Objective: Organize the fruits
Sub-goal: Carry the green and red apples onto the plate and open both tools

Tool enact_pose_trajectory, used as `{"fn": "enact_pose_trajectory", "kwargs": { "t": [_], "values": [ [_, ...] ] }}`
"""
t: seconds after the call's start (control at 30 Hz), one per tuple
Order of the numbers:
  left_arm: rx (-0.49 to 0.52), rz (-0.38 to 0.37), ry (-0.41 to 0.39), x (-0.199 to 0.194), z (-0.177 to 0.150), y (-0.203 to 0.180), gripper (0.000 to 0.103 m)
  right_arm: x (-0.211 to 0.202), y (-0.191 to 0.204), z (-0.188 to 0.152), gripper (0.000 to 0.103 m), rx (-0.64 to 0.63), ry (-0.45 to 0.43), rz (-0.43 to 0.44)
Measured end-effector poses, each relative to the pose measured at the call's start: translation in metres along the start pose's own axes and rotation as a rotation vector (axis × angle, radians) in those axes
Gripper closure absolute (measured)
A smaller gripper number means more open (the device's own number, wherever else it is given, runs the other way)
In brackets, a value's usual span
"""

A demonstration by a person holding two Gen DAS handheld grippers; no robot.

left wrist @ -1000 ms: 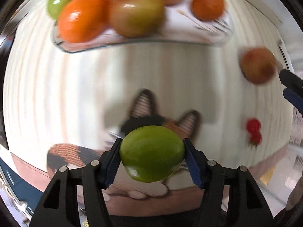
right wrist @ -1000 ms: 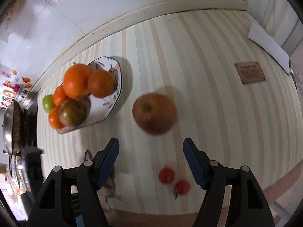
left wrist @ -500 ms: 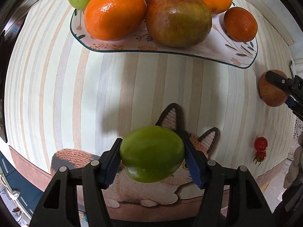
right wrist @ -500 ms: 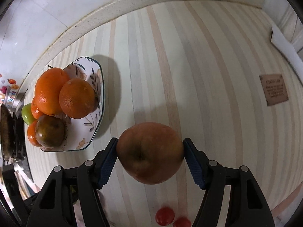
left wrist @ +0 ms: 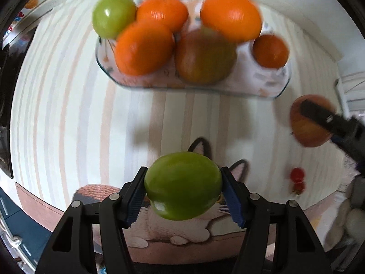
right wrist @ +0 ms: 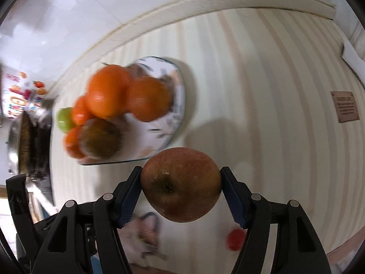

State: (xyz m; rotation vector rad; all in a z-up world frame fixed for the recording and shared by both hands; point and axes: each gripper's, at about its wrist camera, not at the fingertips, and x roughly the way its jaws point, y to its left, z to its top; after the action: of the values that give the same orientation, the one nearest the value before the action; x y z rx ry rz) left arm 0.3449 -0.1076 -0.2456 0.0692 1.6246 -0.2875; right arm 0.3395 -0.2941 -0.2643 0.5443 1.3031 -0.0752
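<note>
My left gripper (left wrist: 183,186) is shut on a green fruit (left wrist: 183,185) and holds it above the striped table, short of the patterned plate (left wrist: 262,86). The plate holds several oranges (left wrist: 143,48), a green fruit (left wrist: 113,14) and a brownish-green fruit (left wrist: 205,57). My right gripper (right wrist: 181,183) is shut on a red-brown apple (right wrist: 181,183), lifted off the table just right of the plate (right wrist: 175,123). The apple also shows at the right of the left wrist view (left wrist: 308,123).
Two small red tomatoes (left wrist: 297,179) lie on the table near its front edge; one shows in the right wrist view (right wrist: 235,239). A cat-print mat (left wrist: 196,217) lies below the left gripper. A brown label (right wrist: 345,106) sits at right. A pan (right wrist: 25,141) stands far left.
My right gripper closed on the apple and lifted it toward the plate. My left gripper, still holding the green fruit, shifted so the plate sits lower and more central in its view.
</note>
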Motion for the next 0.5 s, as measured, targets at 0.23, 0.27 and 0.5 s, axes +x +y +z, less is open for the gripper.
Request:
{"fn": "enact_pose_trajectory", "kwargs": {
  "t": [0.23,0.27,0.5],
  "values": [
    [-0.030,-0.068,-0.117,-0.072,0.057,0.010,0.043,0.010,0.035,0.015,0.033,-0.041,-0.018,0.040],
    [-0.031,-0.067,-0.124,-0.075,0.072,0.013,0.043,0.016,0.040,0.018,0.033,-0.040,-0.017,0.042],
    [-0.045,-0.069,-0.093,-0.049,0.140,0.030,0.043,0.043,0.055,0.034,0.033,-0.050,-0.009,0.023]
  ]
}}
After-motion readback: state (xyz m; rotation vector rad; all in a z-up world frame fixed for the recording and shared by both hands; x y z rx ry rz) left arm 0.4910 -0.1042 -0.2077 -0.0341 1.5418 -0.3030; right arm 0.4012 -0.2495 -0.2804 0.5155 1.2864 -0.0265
